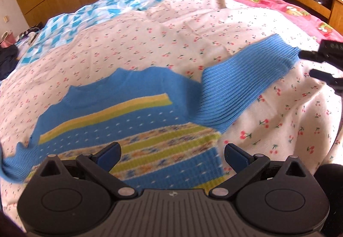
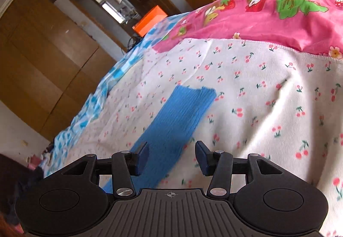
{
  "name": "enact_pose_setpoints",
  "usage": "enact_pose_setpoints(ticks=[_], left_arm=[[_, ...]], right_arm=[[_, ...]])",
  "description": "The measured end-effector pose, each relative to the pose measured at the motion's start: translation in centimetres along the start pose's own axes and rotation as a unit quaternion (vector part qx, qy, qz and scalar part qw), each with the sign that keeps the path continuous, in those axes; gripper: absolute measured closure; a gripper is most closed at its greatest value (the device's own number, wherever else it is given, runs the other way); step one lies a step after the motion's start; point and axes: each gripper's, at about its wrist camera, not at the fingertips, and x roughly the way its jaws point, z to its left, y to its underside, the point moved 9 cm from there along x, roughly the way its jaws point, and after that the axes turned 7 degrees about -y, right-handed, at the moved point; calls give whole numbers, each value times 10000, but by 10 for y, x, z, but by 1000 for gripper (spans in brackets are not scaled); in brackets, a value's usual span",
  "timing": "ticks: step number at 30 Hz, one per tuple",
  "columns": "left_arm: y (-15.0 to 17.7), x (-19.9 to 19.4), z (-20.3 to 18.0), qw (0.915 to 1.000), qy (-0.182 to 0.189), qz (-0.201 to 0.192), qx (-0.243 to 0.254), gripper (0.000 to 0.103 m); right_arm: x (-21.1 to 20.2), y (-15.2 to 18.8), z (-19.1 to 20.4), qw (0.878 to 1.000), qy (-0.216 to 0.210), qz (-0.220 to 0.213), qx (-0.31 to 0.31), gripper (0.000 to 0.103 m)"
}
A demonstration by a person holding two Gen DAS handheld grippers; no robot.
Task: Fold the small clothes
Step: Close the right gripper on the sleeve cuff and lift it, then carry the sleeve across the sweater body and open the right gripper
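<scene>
**Both grippers spread over sweater**

Left gripper (image 1: 171,156) was spread wide, holding nothing, over the striped hem of the blue sweater (image 1: 133,116) lying flat on the cherry-print bedsheet (image 1: 193,28). Right gripper (image 2: 171,158) was also spread, empty, above the outstretched sleeve (image 2: 171,121).

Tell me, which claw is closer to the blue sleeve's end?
Right. The right claw hovers over that sleeve, while the left claw hangs over the sweater's striped body.
</scene>
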Motion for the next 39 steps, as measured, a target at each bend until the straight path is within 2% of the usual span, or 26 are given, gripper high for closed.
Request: enact_pose_setpoints(ticks=[4,10,11,13,15,17,21,24,27,29,33,36,39], left_arm=[[-10,6,-13,9999,80,-5,105,0],[-9,14,-25,9995,223,85,216,0],[-7,15,-26,9994,235,113,226,0],[-2,16,-27,9992,256,176,249,0],[3,16,-26,9991,254,224,272,0],[7,14,-23,9991,245,229,274,0],[14,6,-16,9992,275,205,190,0],[19,3,-13,9989,392,226,82,0],[23,0,-13,9985,504,201,29,0],[26,-4,-11,9983,558,162,14,0],[38,-7,8,9974,657,219,-188,0],[50,-10,36,9970,591,232,-437,0],[66,-15,73,9967,375,183,-691,0]], right_arm=[[27,-13,-22,9991,7,19,431,56],[43,-11,-30,9959,-335,-27,843,58],[45,-12,-30,9951,-379,-39,910,61],[50,-13,-32,9939,-405,-3,1027,81],[54,-13,-36,9916,-433,68,1220,92],[46,-16,-31,9907,-548,-39,1245,93],[9,-39,-13,9890,-794,-518,1138,95],[-12,-52,-2,9887,-806,-756,1009,95],[-22,-55,10,9903,-780,-807,815,95],[-21,-50,26,9917,-879,-659,671,95],[-16,-20,87,9924,-1220,-159,-11,95],[-8,14,143,9854,-1580,272,-568,95],[1,61,200,9721,-1900,784,-1134,95]])
